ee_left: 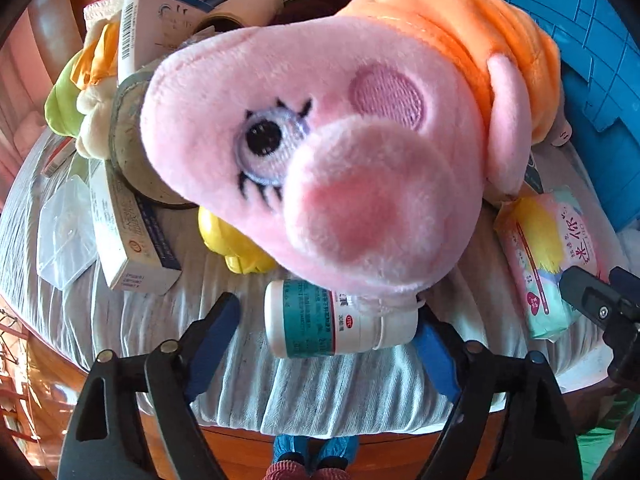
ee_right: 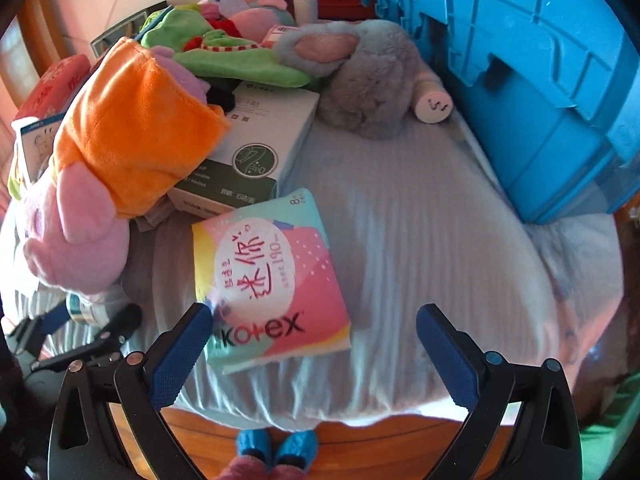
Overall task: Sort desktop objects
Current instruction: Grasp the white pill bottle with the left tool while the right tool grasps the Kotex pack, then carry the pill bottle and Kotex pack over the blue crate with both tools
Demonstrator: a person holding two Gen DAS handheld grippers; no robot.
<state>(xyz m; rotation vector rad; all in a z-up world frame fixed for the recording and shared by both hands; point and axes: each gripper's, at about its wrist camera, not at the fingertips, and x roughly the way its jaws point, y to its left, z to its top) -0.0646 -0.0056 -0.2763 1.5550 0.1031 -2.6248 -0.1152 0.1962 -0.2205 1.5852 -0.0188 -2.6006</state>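
Observation:
A white medicine bottle with a teal label (ee_left: pixel 340 320) lies on its side on the striped cloth, between the fingers of my left gripper (ee_left: pixel 326 340), which is open around it. A pink pig plush in an orange dress (ee_left: pixel 320 152) leans over the bottle and fills the left wrist view; it also shows in the right wrist view (ee_right: pixel 120 152). A pink Kotex pack (ee_right: pixel 268 280) lies flat just ahead of my right gripper (ee_right: pixel 316 344), which is open and empty. The pack also shows in the left wrist view (ee_left: pixel 548 264).
A blue plastic crate (ee_right: pixel 540 92) stands at the right. A grey plush (ee_right: pixel 372 84), a white and green box (ee_right: pixel 256 148), green plush toys (ee_right: pixel 240 60), medicine boxes (ee_left: pixel 132 232), a yellow toy (ee_left: pixel 232 244) and a clear plastic case (ee_left: pixel 64 232) crowd the table. The wooden table edge (ee_right: pixel 360 440) is near.

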